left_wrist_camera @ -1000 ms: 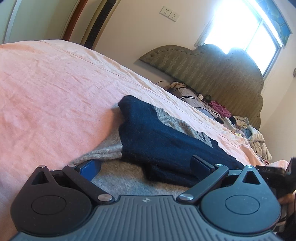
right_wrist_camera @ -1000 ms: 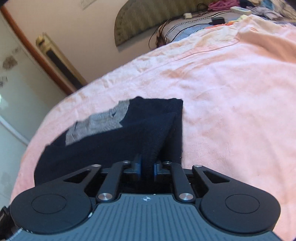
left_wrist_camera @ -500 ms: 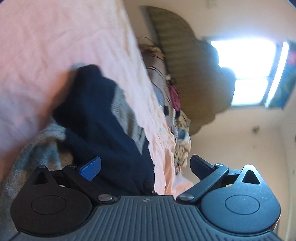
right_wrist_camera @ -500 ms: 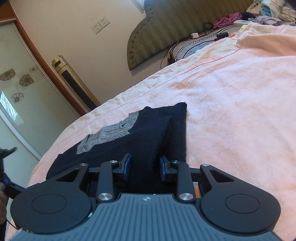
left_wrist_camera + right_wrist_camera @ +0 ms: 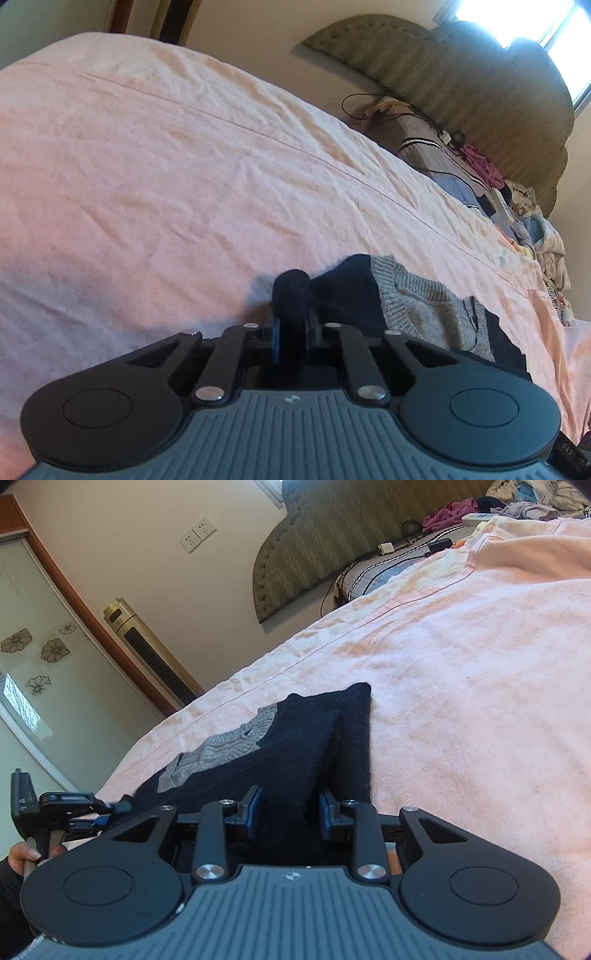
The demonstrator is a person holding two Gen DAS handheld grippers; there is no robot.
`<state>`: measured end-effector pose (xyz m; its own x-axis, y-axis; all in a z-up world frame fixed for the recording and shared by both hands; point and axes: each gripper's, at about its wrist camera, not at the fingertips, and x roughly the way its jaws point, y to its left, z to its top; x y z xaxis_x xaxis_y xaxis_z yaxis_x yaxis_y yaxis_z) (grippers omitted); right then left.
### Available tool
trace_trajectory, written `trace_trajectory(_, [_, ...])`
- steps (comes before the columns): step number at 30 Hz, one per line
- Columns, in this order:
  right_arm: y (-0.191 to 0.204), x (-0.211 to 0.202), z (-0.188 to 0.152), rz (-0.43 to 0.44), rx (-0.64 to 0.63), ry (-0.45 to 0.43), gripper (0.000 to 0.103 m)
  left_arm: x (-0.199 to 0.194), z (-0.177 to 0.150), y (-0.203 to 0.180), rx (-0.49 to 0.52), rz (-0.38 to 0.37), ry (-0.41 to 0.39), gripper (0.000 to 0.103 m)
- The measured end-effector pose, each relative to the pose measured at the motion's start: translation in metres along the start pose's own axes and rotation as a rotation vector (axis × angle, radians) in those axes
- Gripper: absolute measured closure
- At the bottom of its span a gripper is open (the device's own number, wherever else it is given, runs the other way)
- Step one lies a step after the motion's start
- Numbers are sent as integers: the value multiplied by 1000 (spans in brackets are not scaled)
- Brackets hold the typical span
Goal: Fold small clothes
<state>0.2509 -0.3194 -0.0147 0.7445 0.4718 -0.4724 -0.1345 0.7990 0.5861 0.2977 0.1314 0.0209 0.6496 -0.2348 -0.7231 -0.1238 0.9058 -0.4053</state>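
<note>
A navy sweater with a grey knitted collar lies partly folded on the pink bed sheet. My right gripper is shut on a thick raised fold of its navy cloth at the near edge. In the left wrist view the sweater lies to the right, its grey collar showing. My left gripper is shut on a rolled navy edge that sticks up between the pads. The left gripper also shows at the sweater's far left end, held by a hand.
The pink sheet stretches wide beyond the sweater. At the head of the bed are a green padded headboard, cables and a pile of loose clothes. A gold tower unit and a sliding door stand by the wall.
My left gripper was wide open above the sweater, swung across, and is now shut on its navy edge. The right gripper kept its hold and tilted slightly.
</note>
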Motion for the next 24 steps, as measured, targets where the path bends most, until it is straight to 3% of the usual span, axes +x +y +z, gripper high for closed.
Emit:
trace_trajectory(1, [0,0,0,1,2,-1,71,-12,-2,-7,42,22,-66,94])
trace_trajectory(4, [-1,0,0,1,2,-1,71,-64,-23,-23,198,-18,-377,94])
trace_trajectory(5, [-1,0,0,2,3,-1,71,-61,-32,-32,303,59,-404,95])
trace_trajectory(6, [-1,0,0,4,6,-1,71,-46,-36,-38,390,142,-366,95])
trace_trajectory(8, [-2,0,0,7,11,0,71,-15,-40,-31,425,244,-243,93])
trace_trajectory(9, [-2,-1,0,6,10,-1,71,-6,-39,-26,408,258,-191,91])
trace_trajectory(10, [-1,-1,0,3,5,-1,71,-6,-39,-20,388,244,-191,90])
trace_trajectory(11, [0,-1,-1,-1,0,-1,71,-13,-40,-16,360,242,-217,80])
trace_trajectory(14, [0,0,-1,-2,-1,-1,71,-34,-38,-12,284,341,-277,24])
trace_trajectory(17, [0,0,0,1,4,-1,71,-70,-49,-7,261,304,-378,21])
trace_trajectory(22, [10,-9,2,-55,-25,6,69,-107,-95,1,250,185,-263,21])
trace_trajectory(23, [12,-18,3,-71,5,-1,60,-113,-109,3,264,175,-243,21])
trace_trajectory(24, [12,-32,3,-66,41,-25,42,-118,-121,7,273,174,-229,21])
